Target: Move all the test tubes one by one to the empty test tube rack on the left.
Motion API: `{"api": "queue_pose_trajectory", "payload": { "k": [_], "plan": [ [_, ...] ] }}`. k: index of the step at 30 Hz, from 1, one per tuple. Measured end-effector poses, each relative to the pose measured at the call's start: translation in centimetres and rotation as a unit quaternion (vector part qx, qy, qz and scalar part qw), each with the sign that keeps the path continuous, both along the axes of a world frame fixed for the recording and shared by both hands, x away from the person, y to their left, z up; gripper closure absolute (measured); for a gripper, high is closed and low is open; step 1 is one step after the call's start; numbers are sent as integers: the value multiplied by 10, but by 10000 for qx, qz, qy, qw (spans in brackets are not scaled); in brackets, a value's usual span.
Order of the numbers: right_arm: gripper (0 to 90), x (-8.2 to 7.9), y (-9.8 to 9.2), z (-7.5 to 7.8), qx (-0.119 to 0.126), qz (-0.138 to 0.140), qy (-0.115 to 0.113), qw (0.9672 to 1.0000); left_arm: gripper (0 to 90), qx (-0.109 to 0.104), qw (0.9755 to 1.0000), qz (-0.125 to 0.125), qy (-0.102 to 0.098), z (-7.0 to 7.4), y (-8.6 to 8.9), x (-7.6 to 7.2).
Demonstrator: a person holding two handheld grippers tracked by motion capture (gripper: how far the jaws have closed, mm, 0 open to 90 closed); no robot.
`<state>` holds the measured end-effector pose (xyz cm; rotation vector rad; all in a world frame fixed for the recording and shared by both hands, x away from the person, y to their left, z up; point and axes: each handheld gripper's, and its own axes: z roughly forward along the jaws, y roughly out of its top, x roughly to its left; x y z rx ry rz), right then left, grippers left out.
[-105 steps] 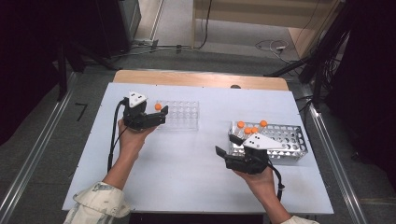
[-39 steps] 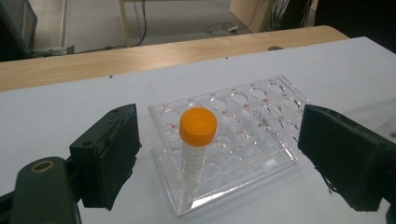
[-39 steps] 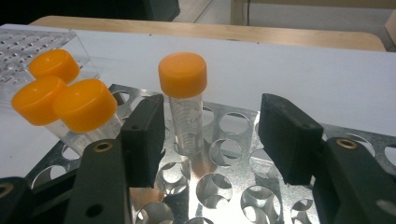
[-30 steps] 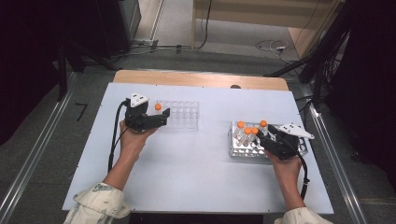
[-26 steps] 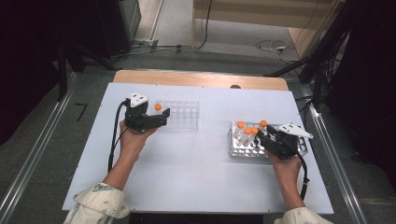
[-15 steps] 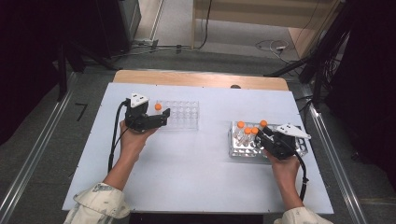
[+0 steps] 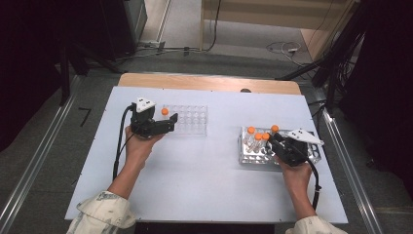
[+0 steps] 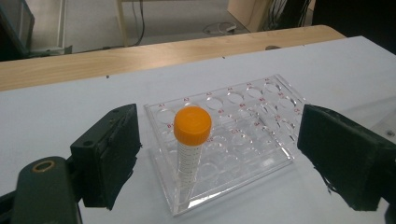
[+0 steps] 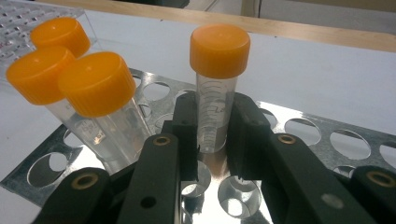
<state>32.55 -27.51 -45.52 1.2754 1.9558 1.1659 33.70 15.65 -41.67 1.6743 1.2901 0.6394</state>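
Observation:
A clear plastic rack (image 7: 191, 120) lies at the table's left and holds one orange-capped tube (image 8: 191, 149) upright in a front corner hole. My left gripper (image 8: 229, 158) is open, its jaws wide apart on either side of that tube and clear of it. At the right, a metal rack (image 7: 249, 157) holds several orange-capped tubes (image 9: 70, 74). My right gripper (image 9: 212, 126) has just been closing and is shut on one upright tube (image 9: 217, 93), its pads pressing the clear body just below the cap while the tube stands in the rack.
Three other tubes (image 7: 258, 136) lean together just left of the held one. A wooden strip (image 7: 209, 82) runs along the table's far edge. The white table top (image 7: 204, 175) lies bare between the racks and toward the person.
The right hand moved from the metal rack's front left to its right end, and its jaws closed on a tube there. The left hand stayed put.

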Motion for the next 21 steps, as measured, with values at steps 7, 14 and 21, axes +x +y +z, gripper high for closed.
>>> {"api": "queue_pose_trajectory", "payload": {
  "k": [7, 14, 21],
  "plan": [
    [721, -3, -3, 8, 153, -4, -105, 9998, 140, -14, 10000, -9, -13, 0, -1, 0],
    [722, -6, -7, 23, 370, -20, -244, 9990, 139, -27, 10000, -41, -17, 0, -1, 0],
    [722, -12, -9, 36, 417, -48, -414, 9983, 139, -45, 10000, -37, -47, 2, 0, -1]
  ]
}}
